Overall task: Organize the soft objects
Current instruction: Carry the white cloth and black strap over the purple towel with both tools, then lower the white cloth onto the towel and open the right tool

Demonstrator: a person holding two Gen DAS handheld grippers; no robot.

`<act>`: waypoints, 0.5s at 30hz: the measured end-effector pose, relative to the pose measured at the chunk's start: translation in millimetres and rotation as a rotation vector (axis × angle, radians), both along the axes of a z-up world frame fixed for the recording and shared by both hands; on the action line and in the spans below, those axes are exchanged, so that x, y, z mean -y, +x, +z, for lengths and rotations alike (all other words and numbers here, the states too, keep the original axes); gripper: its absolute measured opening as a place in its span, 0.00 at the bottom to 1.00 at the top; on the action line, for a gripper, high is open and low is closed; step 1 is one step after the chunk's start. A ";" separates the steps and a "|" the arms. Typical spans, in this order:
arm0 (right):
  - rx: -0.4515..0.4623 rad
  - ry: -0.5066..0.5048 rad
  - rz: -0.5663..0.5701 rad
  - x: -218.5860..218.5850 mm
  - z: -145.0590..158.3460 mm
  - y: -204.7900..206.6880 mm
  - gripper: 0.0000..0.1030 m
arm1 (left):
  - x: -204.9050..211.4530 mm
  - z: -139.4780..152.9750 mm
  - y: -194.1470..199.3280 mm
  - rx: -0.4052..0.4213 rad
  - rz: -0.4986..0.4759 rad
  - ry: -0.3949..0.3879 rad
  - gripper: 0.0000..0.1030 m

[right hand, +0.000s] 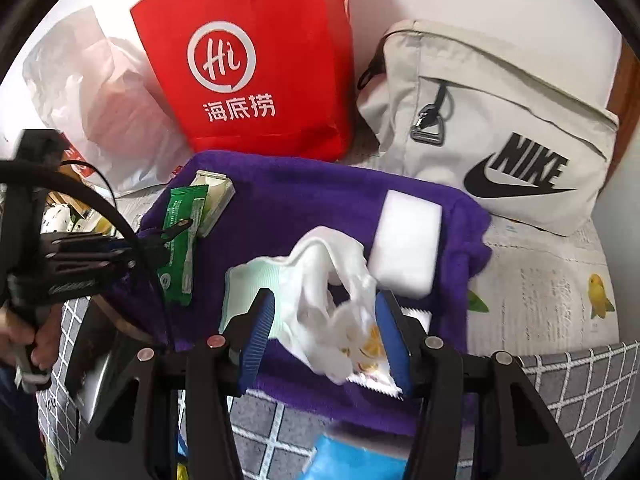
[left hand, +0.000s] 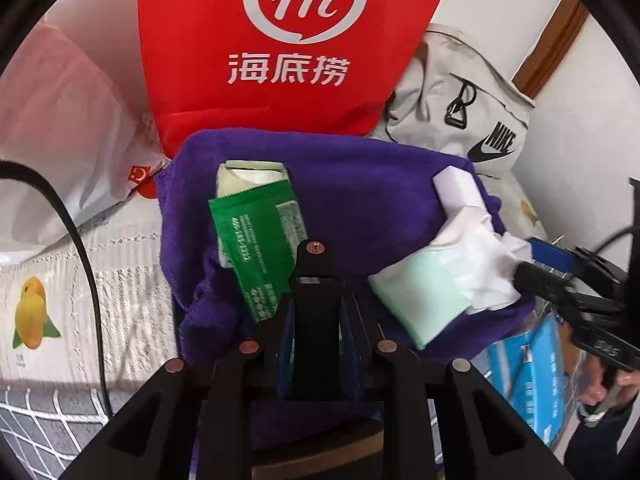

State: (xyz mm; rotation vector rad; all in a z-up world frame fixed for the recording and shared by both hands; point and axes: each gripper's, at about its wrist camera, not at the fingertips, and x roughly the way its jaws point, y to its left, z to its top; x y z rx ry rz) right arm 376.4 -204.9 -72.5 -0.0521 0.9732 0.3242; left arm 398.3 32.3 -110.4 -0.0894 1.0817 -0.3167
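Right gripper (right hand: 324, 336) has its blue pads spread wide around a crumpled white wet-wipe pack (right hand: 320, 300) lying on the purple towel (right hand: 320, 196). Left gripper (left hand: 316, 280) looks pinched together over the towel, near a green packet (left hand: 252, 240).

Red bag (right hand: 256, 80): standing upright at the top centre of the right wrist frame, showing a white "Hi" ring logo and white Chinese characters.
Beige backpack (right hand: 500, 120): leaning at the upper right, showing a black NIKE swoosh and a metal clip on a zip pull.
White plastic bag (right hand: 100, 92): lying crumpled at the upper left, just beside the red bag.
Printed sheet (left hand: 60, 300): spreading across the left of the left wrist frame, showing a yellow bird.
Grey grid fabric (right hand: 580, 392): lying at the lower right.
Blue box (left hand: 532, 376): sitting at the lower right of the left wrist frame.
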 end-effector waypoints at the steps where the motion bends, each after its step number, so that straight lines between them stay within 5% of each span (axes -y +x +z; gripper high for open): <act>1: -0.001 0.013 0.000 3.3 2.3 -3.1 0.51 | -1.0 -2.6 4.0 -0.008 0.008 0.006 0.21; 15: 0.045 0.033 -0.017 25.4 20.9 -39.5 0.51 | 9.0 -20.8 21.1 -0.052 -0.022 0.077 0.21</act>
